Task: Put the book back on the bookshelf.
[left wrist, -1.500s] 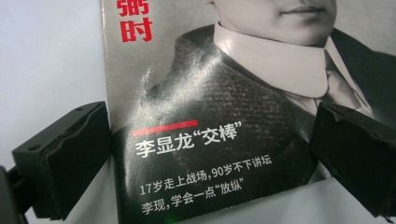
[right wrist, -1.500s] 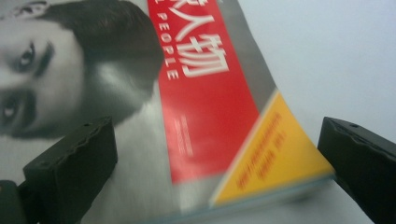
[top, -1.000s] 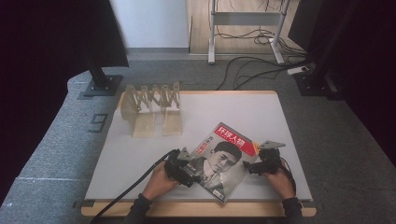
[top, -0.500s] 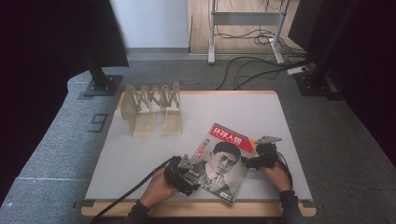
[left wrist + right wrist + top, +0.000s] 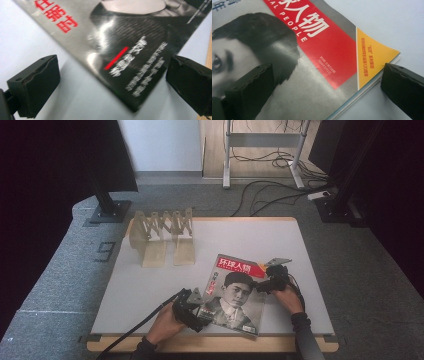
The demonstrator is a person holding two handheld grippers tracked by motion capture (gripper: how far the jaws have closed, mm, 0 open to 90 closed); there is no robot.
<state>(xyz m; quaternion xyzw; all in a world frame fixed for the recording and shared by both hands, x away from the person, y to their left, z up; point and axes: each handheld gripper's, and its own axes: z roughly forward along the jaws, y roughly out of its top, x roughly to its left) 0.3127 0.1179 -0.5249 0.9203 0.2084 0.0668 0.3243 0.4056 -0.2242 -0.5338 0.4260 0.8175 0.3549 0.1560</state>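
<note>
White tabletop carries the magazine [image 5: 236, 292] near its 5 o'clock corner, lying flat and askew. Both the left gripper [image 5: 196, 307] and right gripper [image 5: 268, 281] stand spread, straddling opposite edges. Thin, floppy and glossy, it probably slips; pinching the bound edge seems safest.

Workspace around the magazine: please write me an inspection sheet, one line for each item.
Surface: pale table top with a wooden front edge, on grey carpet.
Job's things: magazine lies flat and askew near the front, cover up, closed.
Clutter: a wooden folding rack stands at the back left, apart from the magazine.
Grippers: left hand-held gripper at the magazine's lower left edge, jaws open; right hand-held gripper at its upper right corner, jaws open across that corner. Neither is clamped on it.
Cables: a black cable trails from the left hand-held gripper over the front edge; loose floor cables behind the table.
Surroundings: metal stand legs and dark stands at both sides.
</note>
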